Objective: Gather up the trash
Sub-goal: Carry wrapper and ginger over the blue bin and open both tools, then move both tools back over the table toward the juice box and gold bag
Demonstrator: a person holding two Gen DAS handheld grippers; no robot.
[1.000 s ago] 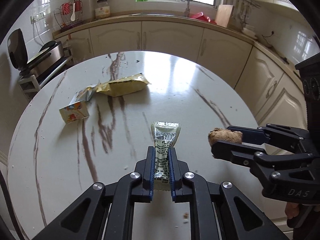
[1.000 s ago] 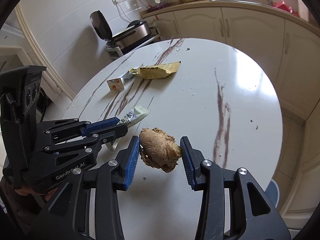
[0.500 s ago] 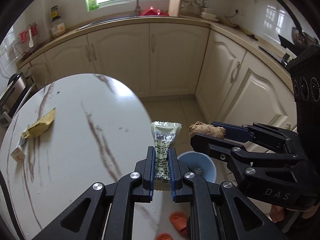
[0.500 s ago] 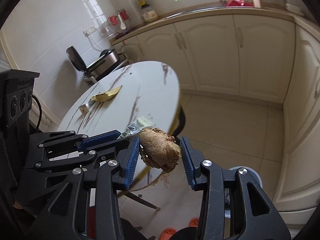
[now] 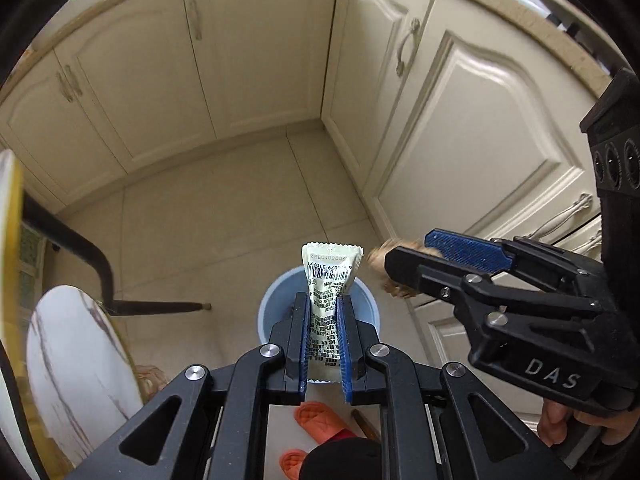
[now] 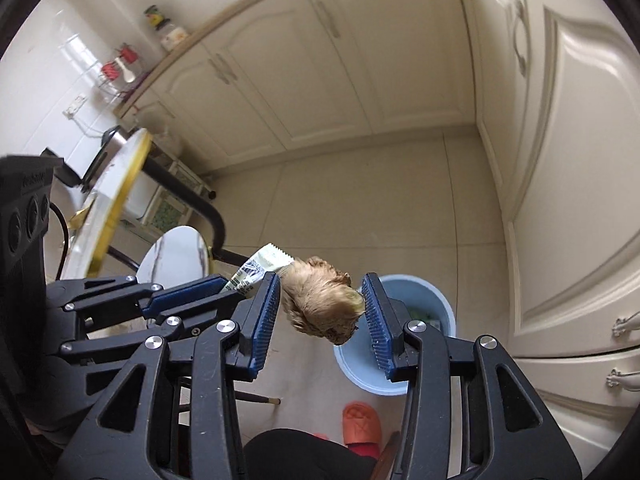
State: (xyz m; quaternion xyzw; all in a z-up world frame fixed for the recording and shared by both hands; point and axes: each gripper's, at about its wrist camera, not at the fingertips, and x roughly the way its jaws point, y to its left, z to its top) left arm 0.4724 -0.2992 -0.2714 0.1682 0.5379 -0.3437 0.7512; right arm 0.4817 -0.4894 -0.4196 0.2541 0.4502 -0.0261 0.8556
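Cream kitchen cabinets point(image 5: 248, 64) fill the upper half of both views, with pale floor tiles point(image 5: 224, 208) below them. At nine o'clock in the left wrist view the round marble table point(image 5: 12, 240) shows only its gold-edged rim, and a smaller marble stool top point(image 5: 76, 364) sits below it at about eight o'clock, with a black leg point(image 5: 80, 256) between them.

The blue trash bin point(image 5: 364, 300) stands on the floor at the centre of the left wrist view, directly beneath the left gripper point(image 5: 323, 312); in the right wrist view it lies at about five o'clock, partly behind the right gripper point(image 6: 322, 308).

The left gripper is clamped on a pale green snack wrapper point(image 5: 330, 276), which stands upright between the blue pads with its crimped top edge above the fingertips, over the bin's opening. The right gripper is clamped on a piece of ginger root point(image 6: 320, 300), knobbly and tan, held across its width just left of the bin's rim in that view. From the left wrist camera, the ginger is seen at three o'clock of the wrapper, close beside it, blurred.

An orange slipper point(image 6: 362, 420) lies on the floor at six o'clock, near the bin.
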